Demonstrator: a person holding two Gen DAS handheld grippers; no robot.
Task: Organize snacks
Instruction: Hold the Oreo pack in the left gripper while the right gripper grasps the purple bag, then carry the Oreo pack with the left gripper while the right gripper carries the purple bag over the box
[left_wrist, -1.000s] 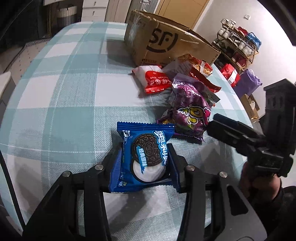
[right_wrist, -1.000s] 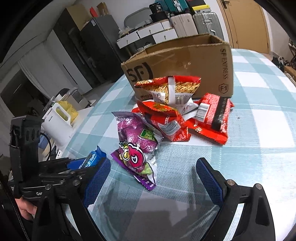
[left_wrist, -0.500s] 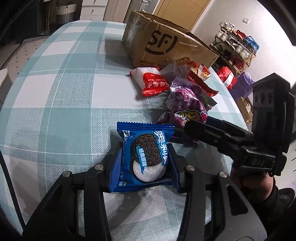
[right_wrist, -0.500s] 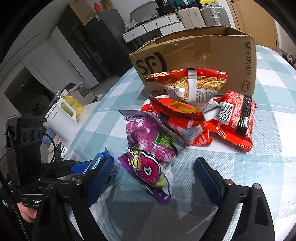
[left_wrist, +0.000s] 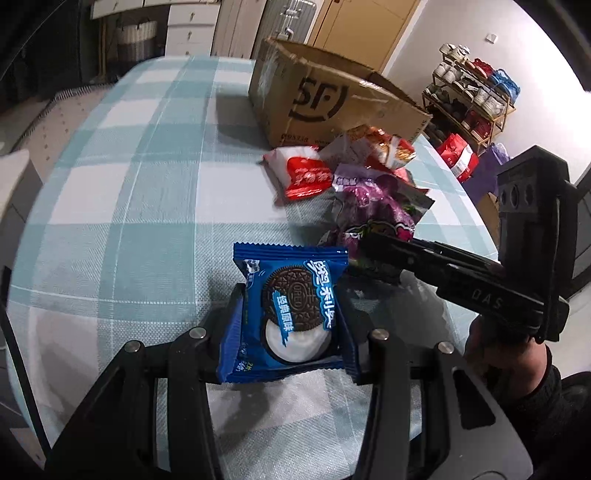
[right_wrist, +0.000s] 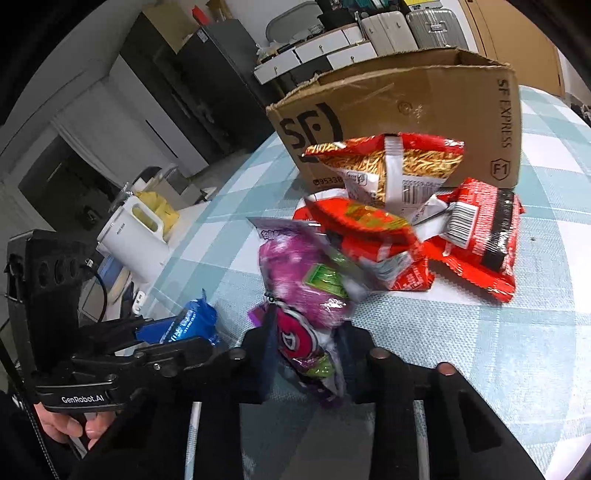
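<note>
L gripper (left_wrist: 291, 328), low centre of the left wrist view, is clamped on a blue cookie pack (left_wrist: 291, 310), held above the checked tablecloth (left_wrist: 122, 192). R gripper (right_wrist: 306, 354), bottom centre of the right wrist view, is clenched on the lower end of a purple snack bag (right_wrist: 306, 284). Red snack packs (right_wrist: 476, 236) are piled just behind it, w/ a noodle-snack bag (right_wrist: 388, 162) leaned against the cardboard box (right_wrist: 424, 99) at upper centre.

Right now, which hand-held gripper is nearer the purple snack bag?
The right hand-held gripper: it is shut on the purple snack bag's lower end. The left hand-held gripper sits beside it, holding the blue cookie packet.
</note>
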